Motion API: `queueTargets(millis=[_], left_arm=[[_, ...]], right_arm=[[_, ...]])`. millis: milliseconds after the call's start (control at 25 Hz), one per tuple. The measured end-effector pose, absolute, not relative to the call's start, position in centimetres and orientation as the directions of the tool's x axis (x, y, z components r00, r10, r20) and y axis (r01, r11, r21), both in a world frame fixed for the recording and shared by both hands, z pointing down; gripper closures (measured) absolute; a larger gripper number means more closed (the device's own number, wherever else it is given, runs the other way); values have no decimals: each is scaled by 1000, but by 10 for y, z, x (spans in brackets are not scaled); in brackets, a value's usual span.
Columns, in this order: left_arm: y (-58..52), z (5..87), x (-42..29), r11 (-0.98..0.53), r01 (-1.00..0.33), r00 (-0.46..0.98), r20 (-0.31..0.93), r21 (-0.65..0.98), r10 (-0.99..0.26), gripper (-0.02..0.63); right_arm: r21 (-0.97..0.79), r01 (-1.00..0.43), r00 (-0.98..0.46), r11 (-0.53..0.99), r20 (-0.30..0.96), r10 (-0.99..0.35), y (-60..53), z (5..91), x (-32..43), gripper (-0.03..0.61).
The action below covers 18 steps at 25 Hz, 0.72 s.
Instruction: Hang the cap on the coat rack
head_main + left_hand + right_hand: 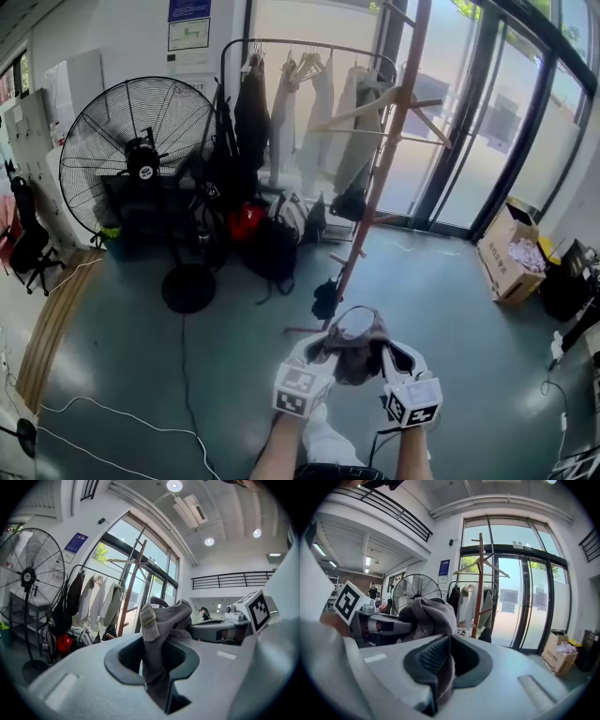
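One wide grey-green floor (234,356) carries everything. Along its far edge stand tall glass doors (469,122) with dark frames. In front of them, near the middle of the far edge, is a black clothes rail (300,47) with several garments hanging on it. A big round fan (141,155) stands toward the far left corner. The wooden coat rack (384,159) rises from the middle of the floor, slim and reddish, with pegs pointing out near its top. An open cardboard box (506,258) sits at the right edge. Some dark bags (272,248) and one red one lie between the fan and the rack.

The cap (356,342), grey-brown and crumpled, is held in the air above the near part of the floor, in front of the rack's foot and well apart from its pegs. The left hand-held gripper (319,349) has its jaws clamped on the cloth at one side, and the right hand-held gripper (398,356) pinches the other side in the same way.
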<state>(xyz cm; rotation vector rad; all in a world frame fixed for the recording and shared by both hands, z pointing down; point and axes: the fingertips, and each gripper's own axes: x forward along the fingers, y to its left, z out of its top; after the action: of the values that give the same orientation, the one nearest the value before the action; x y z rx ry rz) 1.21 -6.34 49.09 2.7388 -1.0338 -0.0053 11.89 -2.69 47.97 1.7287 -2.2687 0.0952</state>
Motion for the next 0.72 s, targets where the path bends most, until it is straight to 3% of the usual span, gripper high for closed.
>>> queueTargets(millis=[720], left_arm=[[-188,543,53,-677,-702,712,218,218,-668,532]], right_arm=[[14,-945,-297,328,387,-873,-163,543,162,554]])
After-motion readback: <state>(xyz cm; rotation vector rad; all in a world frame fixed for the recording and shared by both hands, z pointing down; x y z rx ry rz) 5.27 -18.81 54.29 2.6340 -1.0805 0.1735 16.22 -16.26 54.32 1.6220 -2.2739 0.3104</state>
